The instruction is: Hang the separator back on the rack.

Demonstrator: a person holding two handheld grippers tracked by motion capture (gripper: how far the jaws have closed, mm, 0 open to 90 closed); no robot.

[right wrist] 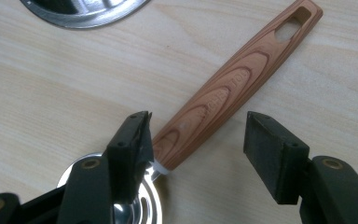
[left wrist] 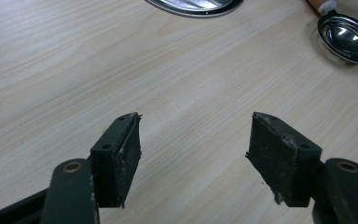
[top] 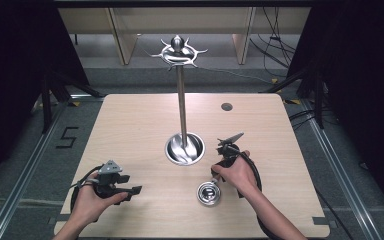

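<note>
**A:** A steel ladle (right wrist: 205, 107) lies flat on the tabletop (top: 130, 130), near the front edge, right of centre. Which way does it run from the right gripper (right wrist: 198, 140)?

**B:** In the right gripper view its wooden handle slants up and to the right, away from the fingers (right wrist: 133, 140), and its bright bowl sits low beside the left-hand finger. The handle's lower end passes just beside that finger; whether they touch, I cannot tell.

**A:** And the fingers themselves?

**B:** Spread wide, gripping nothing; the handle lies in the gap between them, closer to the left-hand one. A grasp looks to call for a small shift so the handle sits centred across the gap.

**A:** The left gripper (left wrist: 196, 154)?

**B:** Also spread wide and holding nothing, over bare wood, well apart from the ladle's bowl, seen far off at the upper right of its view. The right hand (top: 237, 172) is much the nearer.

**A:** How does the ladle look?

**B:** Reddish wood grain on the handle, a slotted hanging hole at the far tip, a small polished round bowl. Behind it stands a steel rack (top: 182, 100), a tall post with hooks on a dished base
</note>
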